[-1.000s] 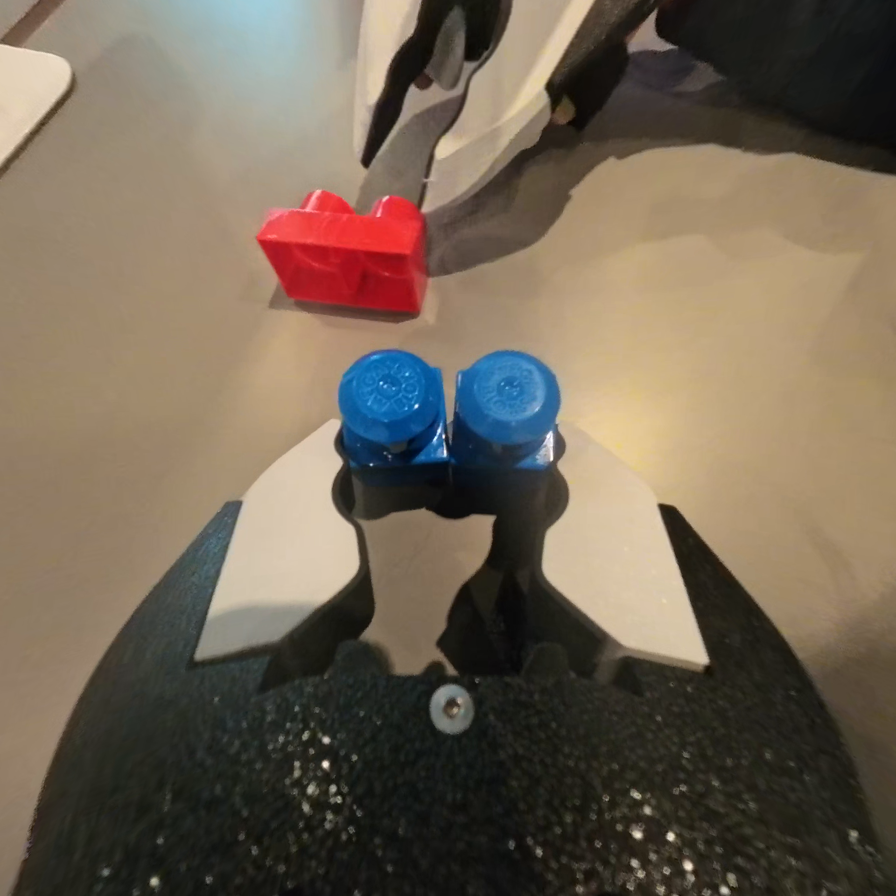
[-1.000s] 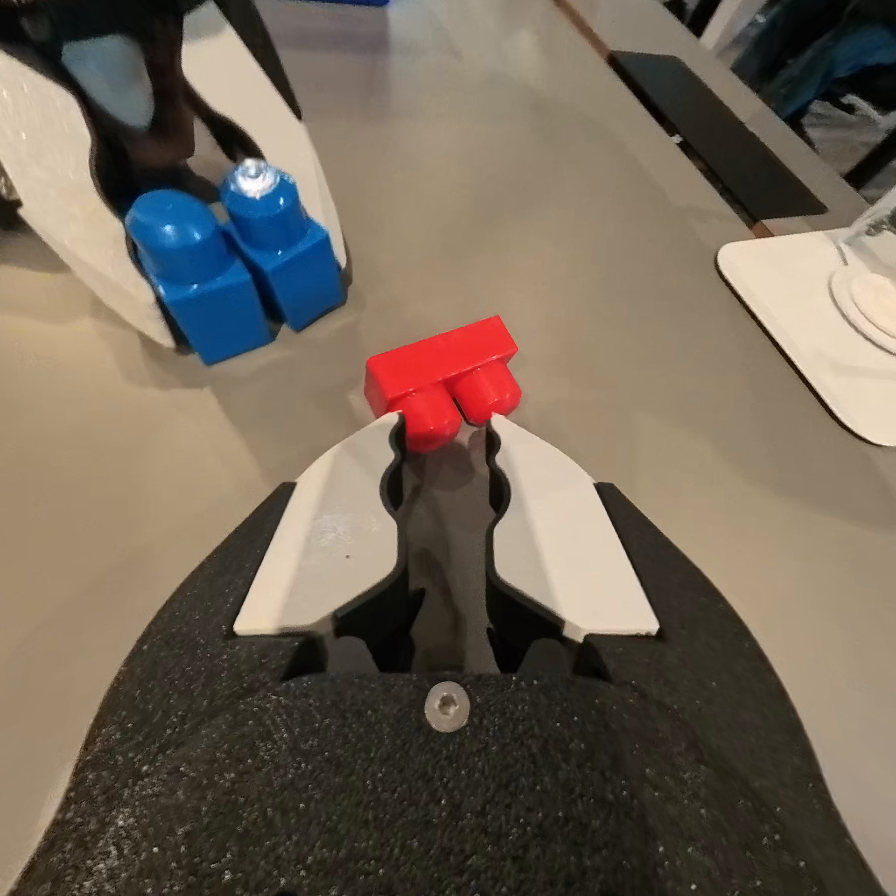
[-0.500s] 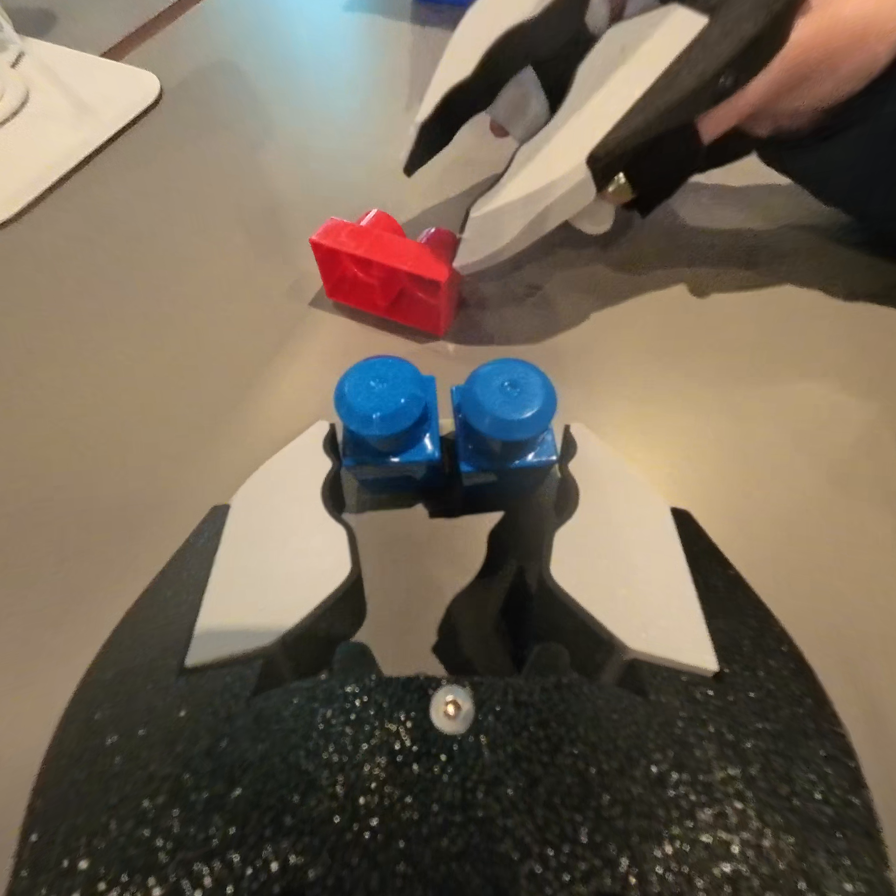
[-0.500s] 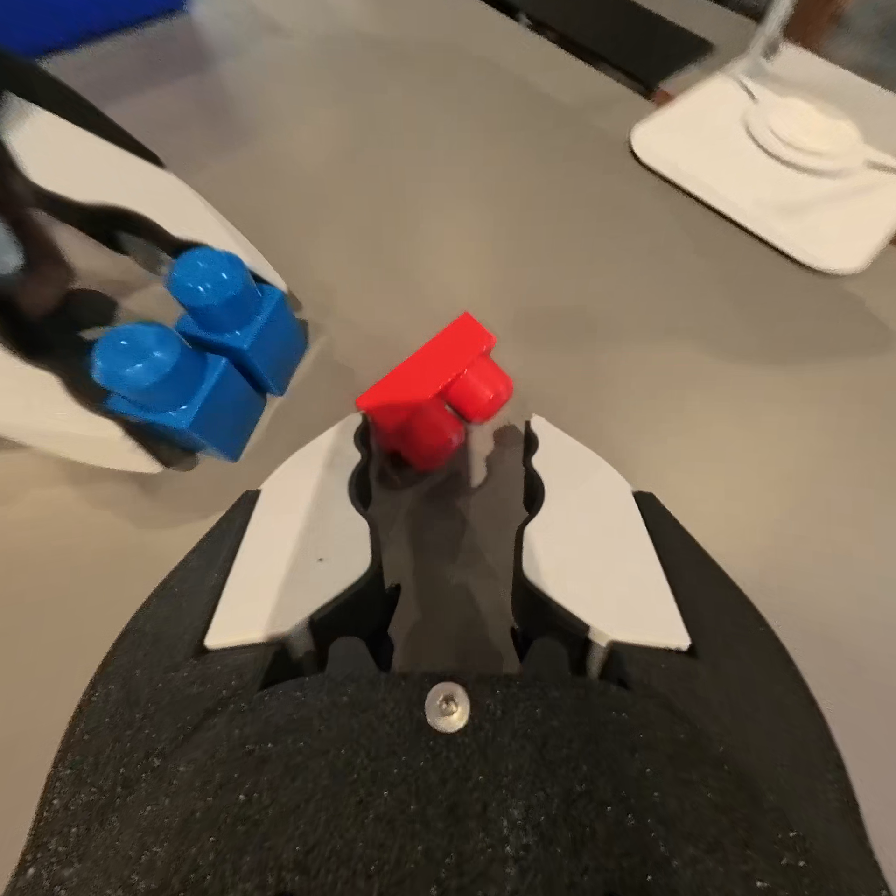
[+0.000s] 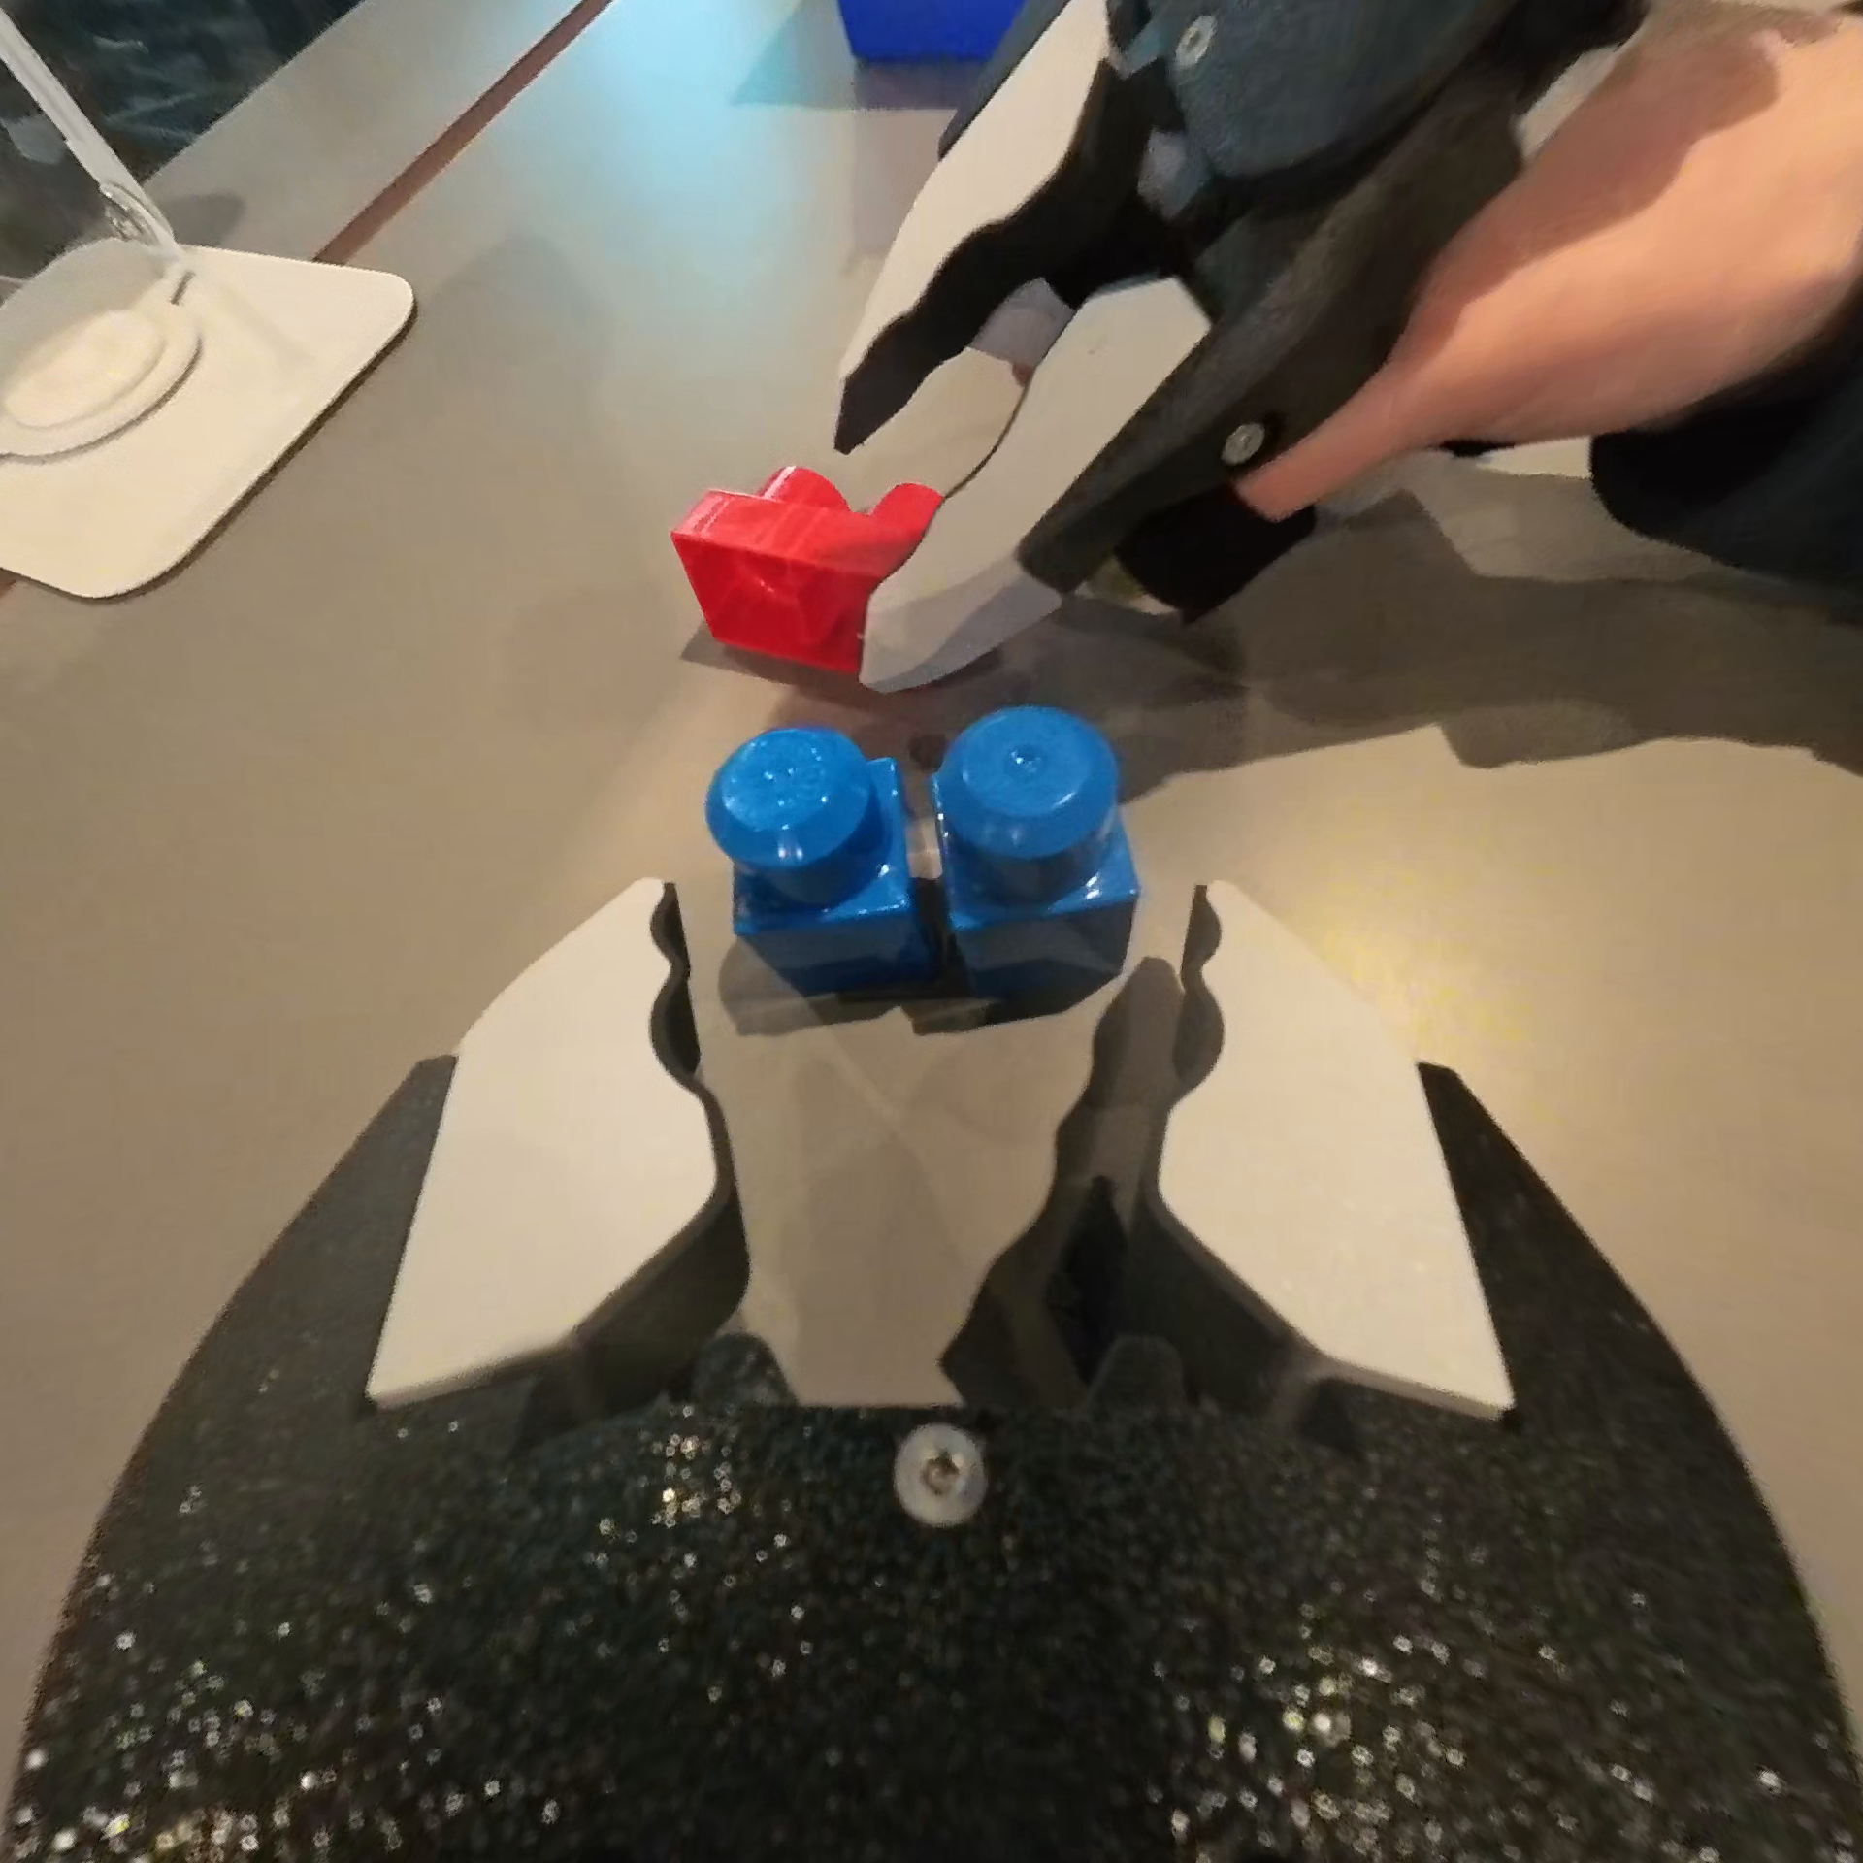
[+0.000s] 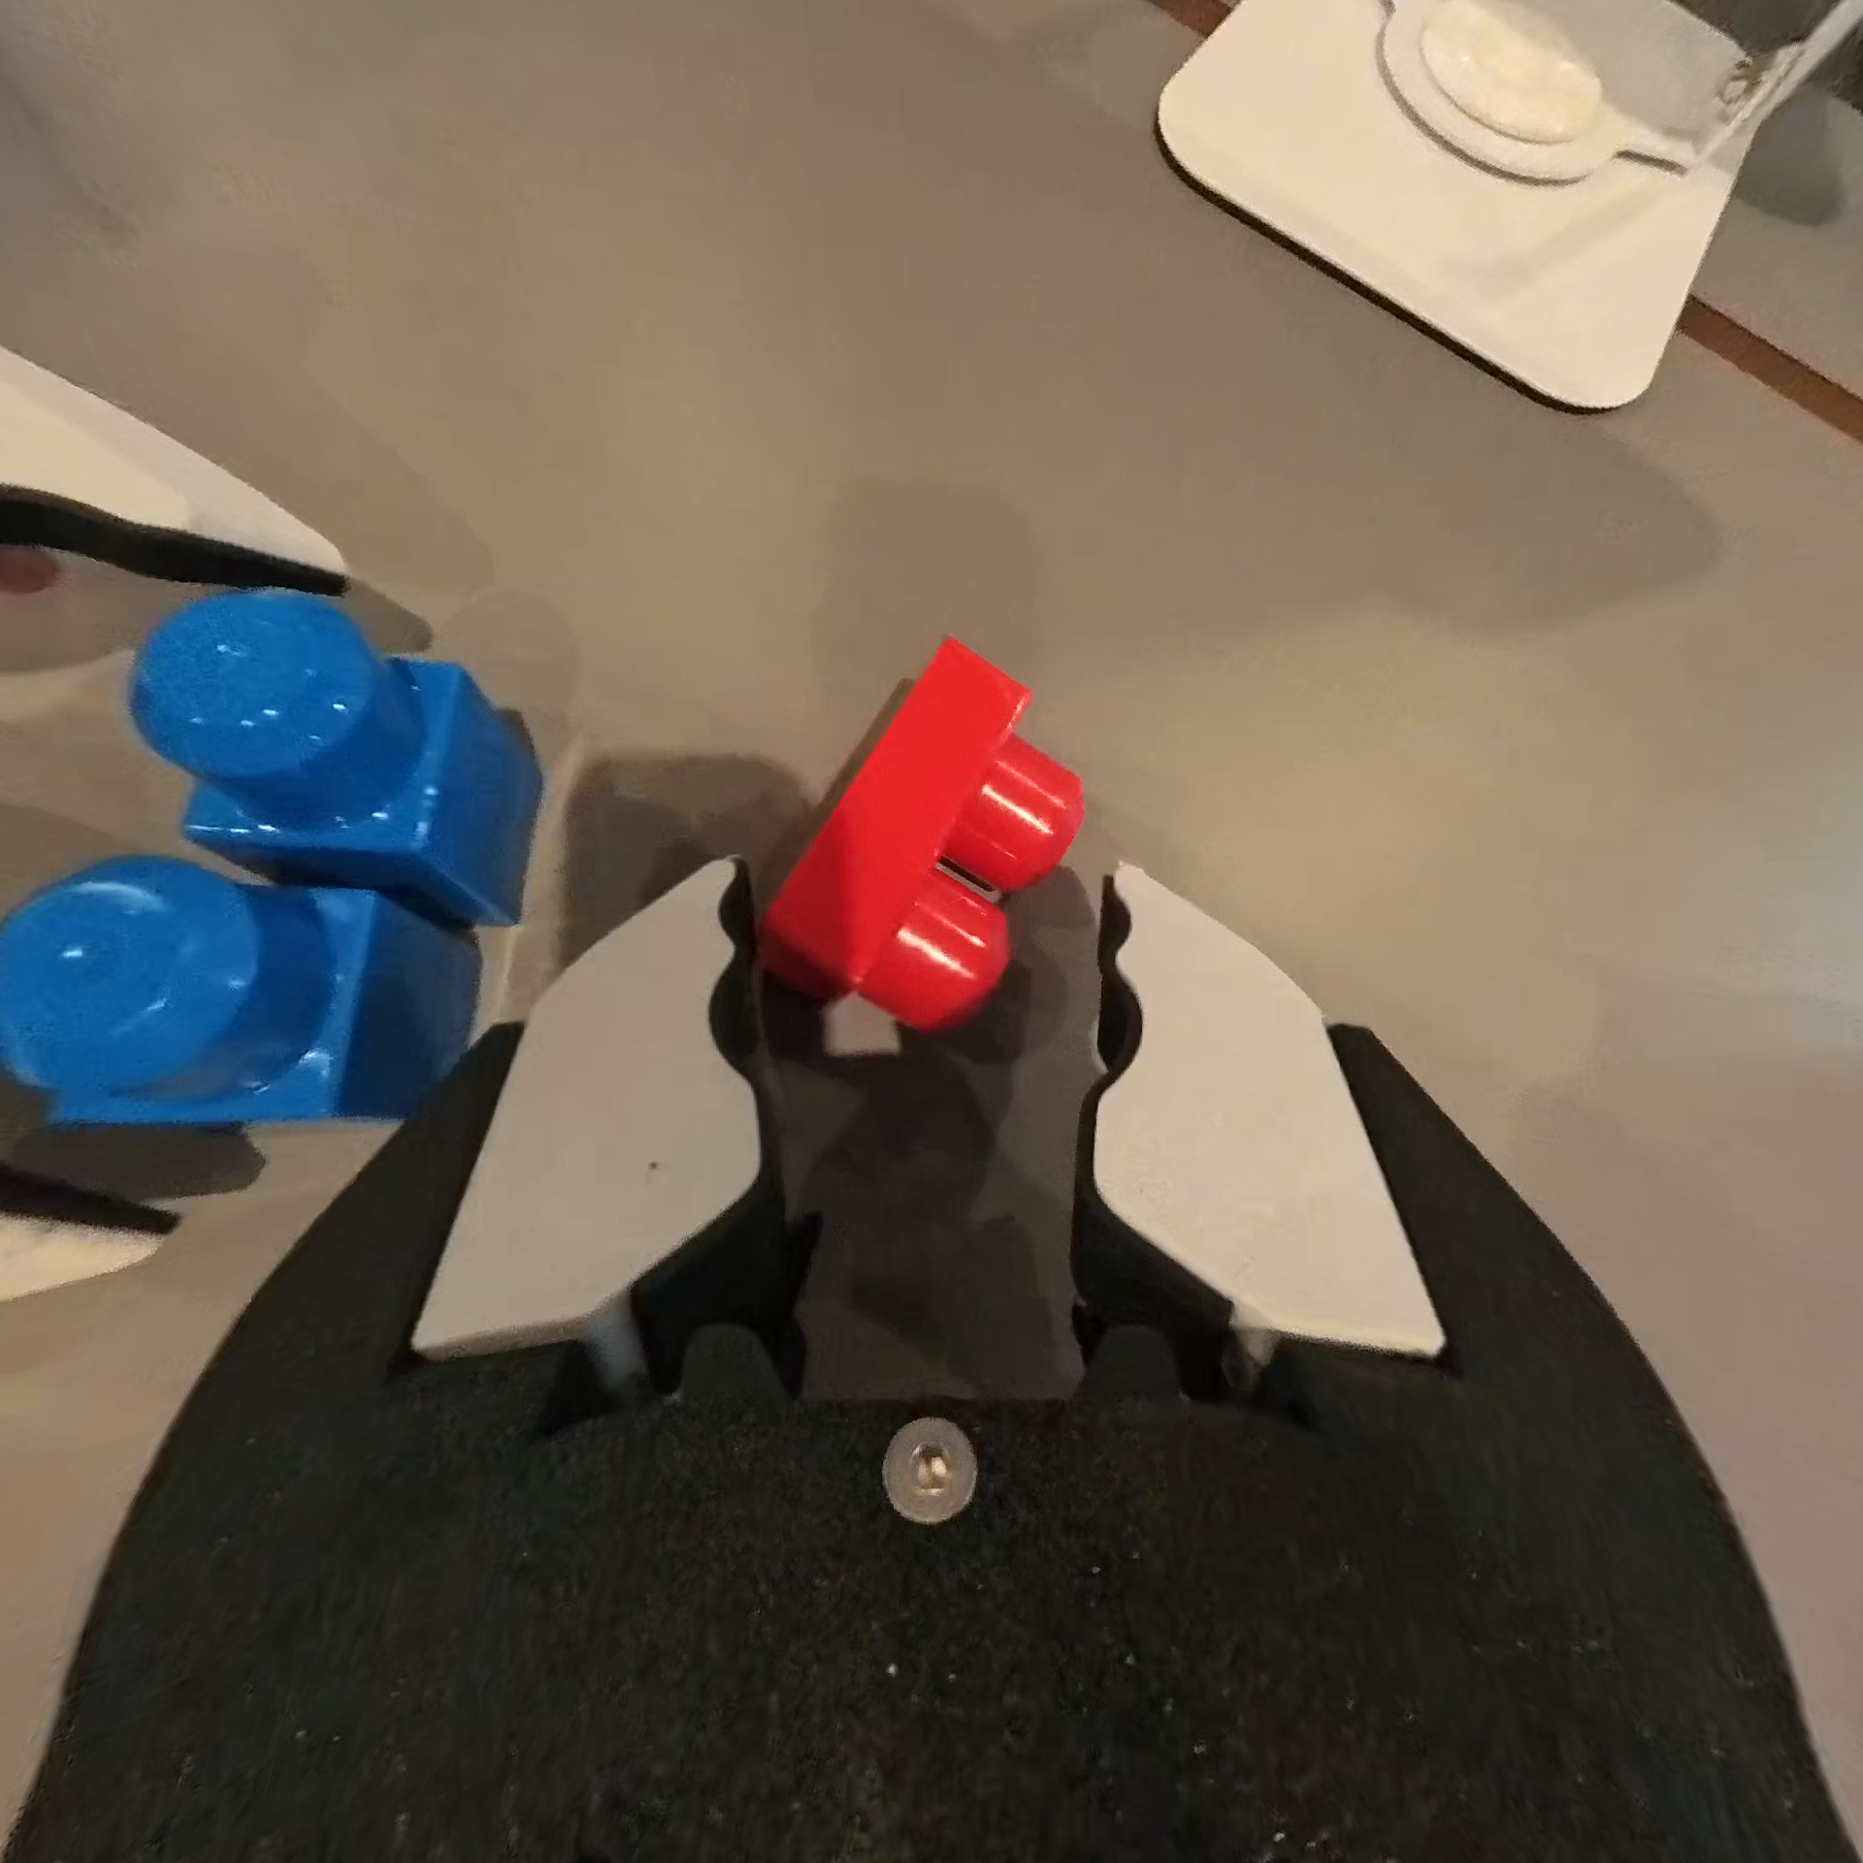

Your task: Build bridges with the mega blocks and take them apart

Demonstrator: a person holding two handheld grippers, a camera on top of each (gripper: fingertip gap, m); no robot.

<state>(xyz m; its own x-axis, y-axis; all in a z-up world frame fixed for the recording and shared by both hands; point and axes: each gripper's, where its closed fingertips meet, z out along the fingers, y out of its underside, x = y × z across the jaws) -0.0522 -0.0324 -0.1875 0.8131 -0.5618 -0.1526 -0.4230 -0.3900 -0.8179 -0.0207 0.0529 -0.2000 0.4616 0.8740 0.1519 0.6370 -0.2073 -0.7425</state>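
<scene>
Since a second ago the two blue single-stud blocks (image 5: 925, 865) have been let go by the left tool (image 5: 929, 953), whose jaws were then clamped on them and are now spread, with gaps on both sides. The blocks have been left upright and side by side on the grey worktop (image 5: 302, 806), just beyond the tips; judged from that placing, they are meant as the piers of a bridge. The right tool (image 6: 922, 933) has been swung round the red two-stud block (image 6: 912, 842), and its jaws have been widened; they are parted, the left tip touching or nearly touching the block's edge, the right one apart from it. The red block lies tipped on its side, studs towards the right tool, just beyond the blue pair in the left wrist view. A grasp on it seems to be in preparation, so that it can be set across the blue studs. A white mat (image 6: 1432, 212) with a clear glass stand lies well apart at the far side.
</scene>
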